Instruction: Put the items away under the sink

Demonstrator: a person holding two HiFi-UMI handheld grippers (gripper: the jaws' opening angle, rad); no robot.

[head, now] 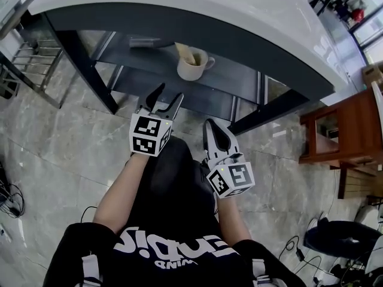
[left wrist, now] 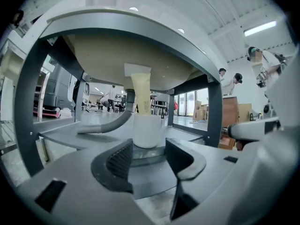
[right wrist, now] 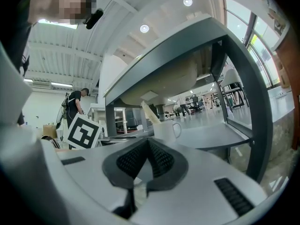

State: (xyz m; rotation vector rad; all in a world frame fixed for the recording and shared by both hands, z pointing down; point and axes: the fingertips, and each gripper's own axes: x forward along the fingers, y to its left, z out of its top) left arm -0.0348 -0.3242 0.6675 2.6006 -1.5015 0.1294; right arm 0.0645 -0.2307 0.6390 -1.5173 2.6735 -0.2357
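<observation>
A white mug (head: 191,67) with a cream tube (head: 184,53) standing in it sits on the dark grey shelf (head: 239,76) under the white sink (head: 197,5). My left gripper (head: 166,100) hovers just in front of the shelf edge, open and empty. In the left gripper view the mug (left wrist: 147,130) and tube (left wrist: 140,92) stand straight ahead beyond the open gripper (left wrist: 147,159). My right gripper (head: 216,135) is shut with nothing in it, lower and to the right. In the right gripper view the gripper (right wrist: 147,143) has its jaws pressed together, with the mug (right wrist: 167,129) behind them.
A grey drain hose (head: 143,42) lies on the shelf left of the mug, the same hose (left wrist: 108,123) curving down in the left gripper view. Dark frame legs (head: 90,70) flank the shelf. A wooden cabinet (head: 344,130) stands right, a metal rack (head: 30,58) left.
</observation>
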